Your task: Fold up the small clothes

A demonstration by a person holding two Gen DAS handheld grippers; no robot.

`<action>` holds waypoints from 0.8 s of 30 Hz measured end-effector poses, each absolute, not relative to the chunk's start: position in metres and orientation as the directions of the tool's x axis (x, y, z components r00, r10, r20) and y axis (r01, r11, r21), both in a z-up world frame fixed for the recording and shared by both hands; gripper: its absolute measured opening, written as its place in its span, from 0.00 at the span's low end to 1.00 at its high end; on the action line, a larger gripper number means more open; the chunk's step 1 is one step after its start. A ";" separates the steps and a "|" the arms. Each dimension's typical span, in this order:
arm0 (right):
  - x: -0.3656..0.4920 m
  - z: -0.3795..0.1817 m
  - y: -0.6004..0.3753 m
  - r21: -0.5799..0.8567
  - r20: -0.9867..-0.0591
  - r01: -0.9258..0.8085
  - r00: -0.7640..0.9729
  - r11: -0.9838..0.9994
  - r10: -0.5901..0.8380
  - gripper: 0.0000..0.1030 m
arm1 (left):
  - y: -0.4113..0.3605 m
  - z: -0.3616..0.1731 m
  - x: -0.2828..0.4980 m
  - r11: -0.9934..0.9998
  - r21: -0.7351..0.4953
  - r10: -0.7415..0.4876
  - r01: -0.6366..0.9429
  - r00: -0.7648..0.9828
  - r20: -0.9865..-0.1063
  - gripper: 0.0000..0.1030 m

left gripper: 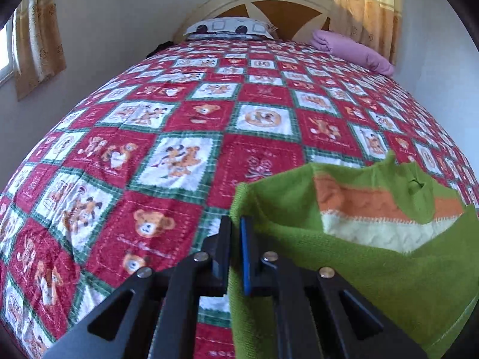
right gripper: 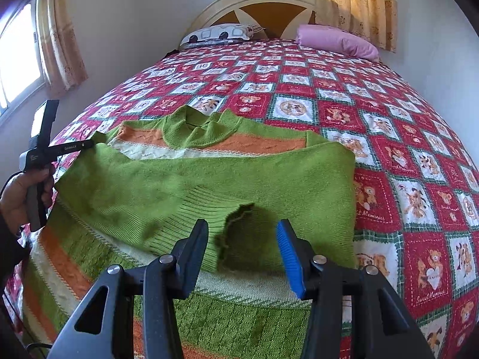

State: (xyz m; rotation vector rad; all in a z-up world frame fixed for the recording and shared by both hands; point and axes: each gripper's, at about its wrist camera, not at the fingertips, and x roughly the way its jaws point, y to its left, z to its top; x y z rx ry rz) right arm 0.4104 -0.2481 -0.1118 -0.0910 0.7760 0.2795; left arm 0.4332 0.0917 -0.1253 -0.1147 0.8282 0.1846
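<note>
Folding the green sweater [right gripper: 209,176] on the bed [right gripper: 374,113] is where I am, and I judge it mid-fold: both sleeves lie across the chest, their ribbed cuffs meeting near the middle, while the striped lower body is unfolded at the near edge. The sweater lies spread on the patchwork quilt at the foot of the bed, collar toward the headboard [right gripper: 254,3]. My left gripper [left gripper: 236,239] has its fingers pressed together on the sweater's left edge — pinching the knit fold there, as its own view shows the green cloth caught between the pads. My right gripper [right gripper: 242,239] hovers over the near cuff [right gripper: 236,233] with its fingers spread and nothing between them; the frayed cuff end sits just below the gap. Next, I reckon, comes squaring that left side, then taking the hem up toward the collar — which calls for a matching grip on both lower corners. The right view alone shows the whole garment and the hand [right gripper: 18,194] holding my left gripper; the left view alone shows the pinch up close.
</note>
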 end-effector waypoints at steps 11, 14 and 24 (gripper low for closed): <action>0.391 -0.100 -0.219 -0.019 -0.670 -0.388 0.689 0.921 0.276 0.47 | 0.101 -0.124 0.416 0.958 0.024 0.210 -0.287 0.639 -0.740 0.67; 0.396 -0.110 -0.209 -0.010 -0.696 -0.428 0.652 0.904 0.301 0.47 | 0.097 -0.119 0.388 0.964 0.045 0.210 -0.261 0.652 -0.728 0.67; 0.402 -0.128 -0.231 -0.066 -0.746 -0.312 0.647 0.948 0.161 0.46 | 0.076 -0.132 0.361 0.962 0.176 0.271 -0.209 0.639 -0.720 0.76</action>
